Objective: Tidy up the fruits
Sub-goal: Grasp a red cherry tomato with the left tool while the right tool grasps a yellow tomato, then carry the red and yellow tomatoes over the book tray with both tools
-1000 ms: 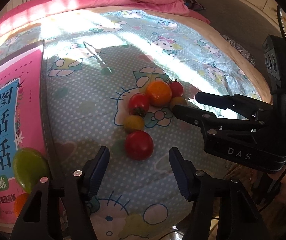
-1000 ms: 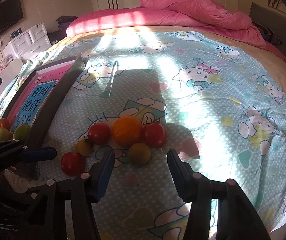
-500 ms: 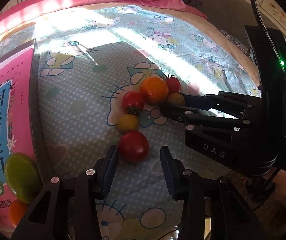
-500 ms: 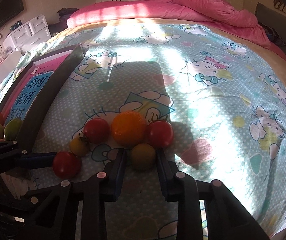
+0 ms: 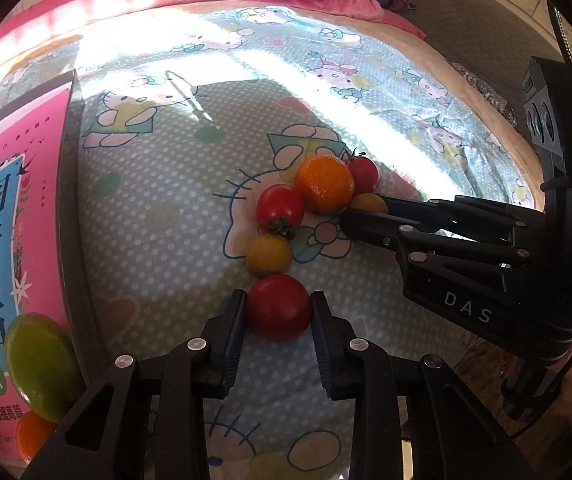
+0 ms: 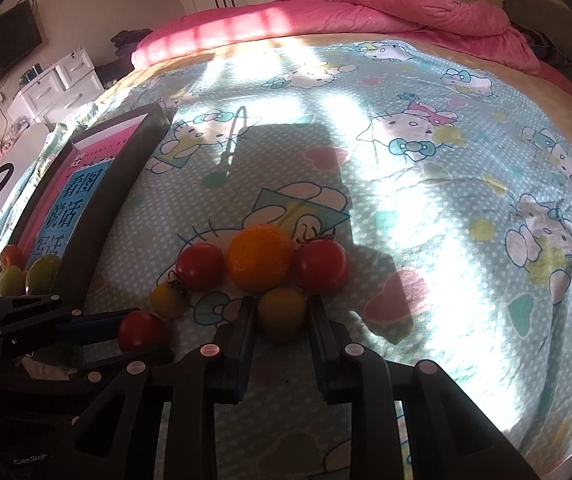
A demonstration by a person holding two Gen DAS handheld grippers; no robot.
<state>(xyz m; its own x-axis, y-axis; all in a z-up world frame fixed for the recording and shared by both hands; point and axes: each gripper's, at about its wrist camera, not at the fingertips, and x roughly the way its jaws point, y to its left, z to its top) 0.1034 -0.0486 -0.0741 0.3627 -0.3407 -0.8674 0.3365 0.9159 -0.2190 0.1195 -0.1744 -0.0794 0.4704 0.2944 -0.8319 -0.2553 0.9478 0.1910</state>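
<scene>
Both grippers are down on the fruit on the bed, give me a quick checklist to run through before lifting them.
1. Left gripper around the red tomato: ok, a finger sits against each side.
2. Right gripper around the yellow tomato: ok, fingers flank it closely.
3. Grip firm enough to lift: cannot tell.
4. Neighbours out of the way: not ok, the orange sits right against the yellow tomato, and a second yellow tomato lies just beyond the red one.
5. Room in the tray: ok, its pink liner is mostly bare past the fruit in the near corner.
</scene>
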